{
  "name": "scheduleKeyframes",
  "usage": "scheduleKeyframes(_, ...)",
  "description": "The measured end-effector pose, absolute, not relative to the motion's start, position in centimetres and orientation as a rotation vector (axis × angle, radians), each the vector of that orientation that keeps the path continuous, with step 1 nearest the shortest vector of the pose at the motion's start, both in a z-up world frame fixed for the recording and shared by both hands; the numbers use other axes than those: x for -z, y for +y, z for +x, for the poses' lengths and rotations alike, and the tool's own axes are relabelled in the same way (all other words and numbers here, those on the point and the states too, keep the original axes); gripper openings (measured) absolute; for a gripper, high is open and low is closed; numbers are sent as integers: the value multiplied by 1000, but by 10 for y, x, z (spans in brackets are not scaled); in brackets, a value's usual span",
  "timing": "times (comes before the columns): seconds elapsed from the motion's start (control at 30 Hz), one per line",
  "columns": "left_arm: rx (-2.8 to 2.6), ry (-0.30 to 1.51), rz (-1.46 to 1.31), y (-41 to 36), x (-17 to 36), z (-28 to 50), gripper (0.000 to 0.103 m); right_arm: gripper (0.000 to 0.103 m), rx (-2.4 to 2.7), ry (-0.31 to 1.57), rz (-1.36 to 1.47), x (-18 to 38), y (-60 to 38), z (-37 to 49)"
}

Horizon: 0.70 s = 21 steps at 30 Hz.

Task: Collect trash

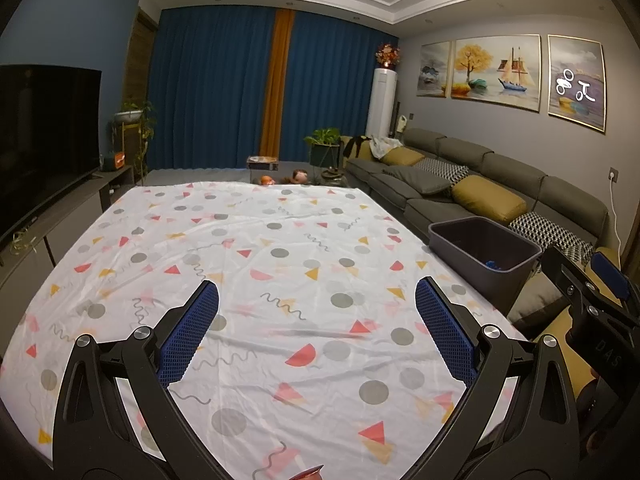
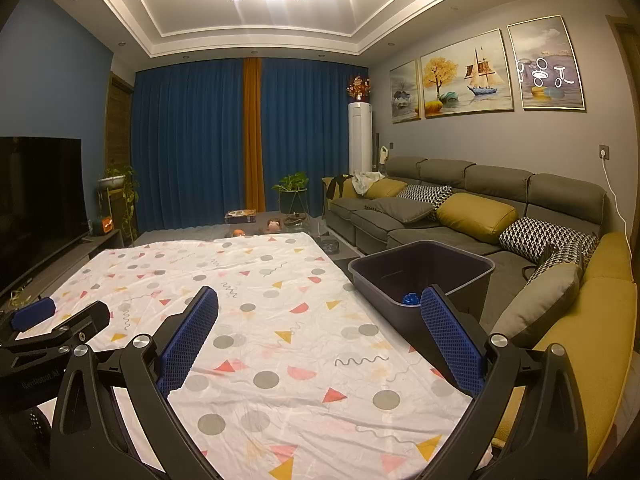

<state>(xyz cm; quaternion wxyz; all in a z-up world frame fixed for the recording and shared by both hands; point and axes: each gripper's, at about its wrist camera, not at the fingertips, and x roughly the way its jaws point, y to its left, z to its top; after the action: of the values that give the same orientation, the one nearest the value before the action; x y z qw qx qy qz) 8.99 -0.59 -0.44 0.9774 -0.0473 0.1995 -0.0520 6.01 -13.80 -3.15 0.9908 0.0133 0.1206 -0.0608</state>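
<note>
A: How do the left tongs [image 1: 317, 300] stand?

B: Spread wide, with nothing between the blue pads [image 1: 188, 332]. They hang over the bench [image 1: 240, 240], which wears a white cloth printed with grey dots, red and yellow triangles and squiggles. Only wrinkled cloth shows between the two fingers.

A: And the right tongs [image 2: 319, 306]?

B: The same: jaws apart and empty, above the cloth. Each pair shows at the edge of the other's view, the right one off to the right of the left tongs, the left one off to the left of the right tongs.

A: Where is the trash?

B: Ahead and to the right of both pairs sits a dark bin [image 2: 472, 276], at the right edge of the bench and beside the sofa [image 2: 440, 236]. Something small and blue [image 2: 411, 299] lies at its bottom, just past the right finger of the right tongs; it may be a crumpled wrapper, but it is too small to tell. At the very bottom of the left view, below the tongs, a bit of a reddish thing [image 1: 308, 473] peeks in; what it is, I cannot say.

A: Further out?

B: Beyond the bench, blue curtains [image 1: 208, 96] with an orange strip; to the left, a dark television [image 1: 44, 136]; to the right, above the sofa, framed paintings [image 2: 464, 76].
</note>
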Motion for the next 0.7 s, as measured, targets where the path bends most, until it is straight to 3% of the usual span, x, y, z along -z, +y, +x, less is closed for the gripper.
scheduleKeyframes(0.7, 108, 404, -98, -5, 4, 90, 97, 97, 122, 241, 27, 31, -138, 60)
